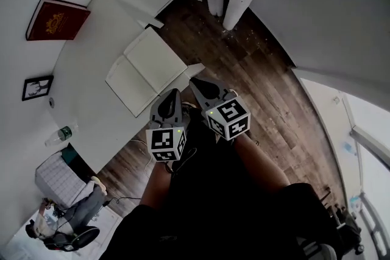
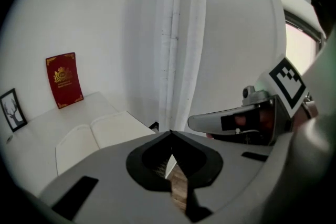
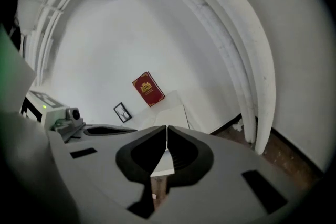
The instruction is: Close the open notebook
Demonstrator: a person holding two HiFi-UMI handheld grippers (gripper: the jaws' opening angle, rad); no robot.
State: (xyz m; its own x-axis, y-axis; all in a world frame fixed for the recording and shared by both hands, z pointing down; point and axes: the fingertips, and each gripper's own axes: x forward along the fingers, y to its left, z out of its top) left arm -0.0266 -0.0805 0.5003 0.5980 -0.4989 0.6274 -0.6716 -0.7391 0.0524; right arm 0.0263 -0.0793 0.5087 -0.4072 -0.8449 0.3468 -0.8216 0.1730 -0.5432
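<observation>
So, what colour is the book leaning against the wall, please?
The book is dark red with gold trim; best in left gripper view.

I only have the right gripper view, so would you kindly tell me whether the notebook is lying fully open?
Observer: Yes. The head view shows the notebook spread flat on the white table, with both pages facing up.
Operator: Thank you. How do the left gripper's jaws stand?
Observer: The left gripper is shut, and there is nothing between its jaws.
Operator: Is there anything else by the table that I cannot see?
Observer: A plastic bottle sits by the table's left end, well apart from the notebook. I cannot tell whether it stands on the table.
</observation>
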